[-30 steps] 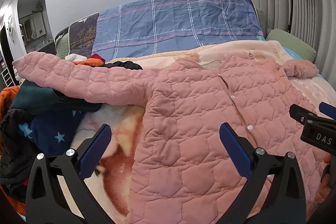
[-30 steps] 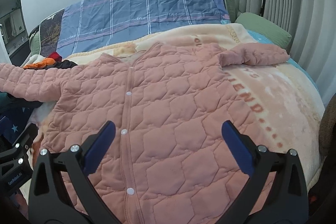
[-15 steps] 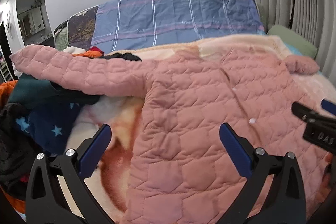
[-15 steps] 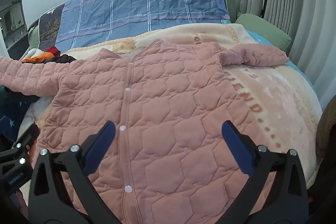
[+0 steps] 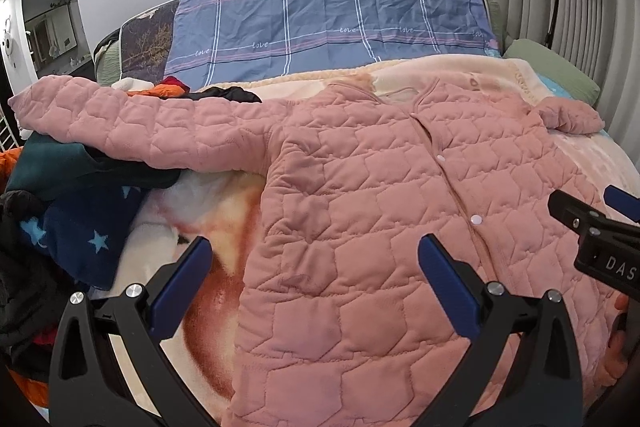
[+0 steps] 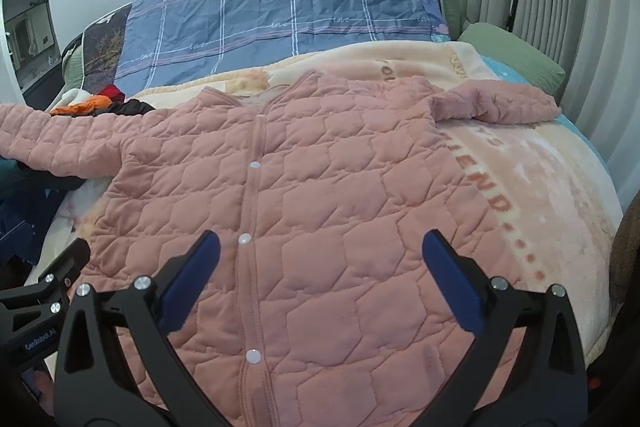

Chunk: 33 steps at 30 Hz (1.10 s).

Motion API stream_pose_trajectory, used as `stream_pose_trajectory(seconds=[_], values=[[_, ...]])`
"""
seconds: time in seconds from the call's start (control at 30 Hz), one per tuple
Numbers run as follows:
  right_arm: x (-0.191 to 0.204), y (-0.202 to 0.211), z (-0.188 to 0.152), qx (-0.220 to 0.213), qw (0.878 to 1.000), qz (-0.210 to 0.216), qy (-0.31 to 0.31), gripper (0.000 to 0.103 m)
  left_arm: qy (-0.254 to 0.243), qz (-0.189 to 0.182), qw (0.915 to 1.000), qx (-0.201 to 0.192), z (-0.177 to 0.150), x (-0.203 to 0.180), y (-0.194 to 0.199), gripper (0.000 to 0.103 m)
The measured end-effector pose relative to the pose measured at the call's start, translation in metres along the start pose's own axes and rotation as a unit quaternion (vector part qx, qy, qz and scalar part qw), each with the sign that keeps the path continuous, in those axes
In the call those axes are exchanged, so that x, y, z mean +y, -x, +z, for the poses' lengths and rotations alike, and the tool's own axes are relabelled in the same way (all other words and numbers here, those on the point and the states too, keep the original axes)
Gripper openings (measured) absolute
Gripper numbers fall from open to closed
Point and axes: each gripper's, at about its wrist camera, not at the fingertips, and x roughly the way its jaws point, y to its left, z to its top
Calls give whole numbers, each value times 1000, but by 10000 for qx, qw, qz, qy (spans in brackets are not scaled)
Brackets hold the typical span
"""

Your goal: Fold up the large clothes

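Note:
A pink quilted jacket [image 5: 360, 211] lies face up and spread flat on the bed, snaps closed down the front; it also shows in the right wrist view [image 6: 320, 195]. Its left sleeve [image 5: 120, 123] stretches out over a pile of clothes. Its right sleeve [image 6: 496, 103] is bent near the bed's right side. My left gripper [image 5: 312, 267] is open and empty above the jacket's lower left part. My right gripper [image 6: 320, 263] is open and empty above the lower front.
A peach blanket [image 6: 540, 187] covers the bed. A blue plaid pillow cover [image 5: 320, 19] stands at the head. A pile of dark, starred and orange clothes [image 5: 72, 211] lies at the left. A green pillow [image 6: 516, 55] and curtains are at the right.
Both grippers have drifted slightly over the jacket's lower part, staying open. The jacket has not moved.

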Motion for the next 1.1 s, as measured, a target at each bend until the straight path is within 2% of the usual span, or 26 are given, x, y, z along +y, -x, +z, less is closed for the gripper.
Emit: stream_pose_trajectory(seconds=[0.67,1.1], values=[[4,-2,-1,56,9999,99,19,101,-78,-19,10000,-43,-1,0,2,102],[7,-2,-3,-17,10000,55,78,101,76,-77,9999,-63,-1,5,2,102]])
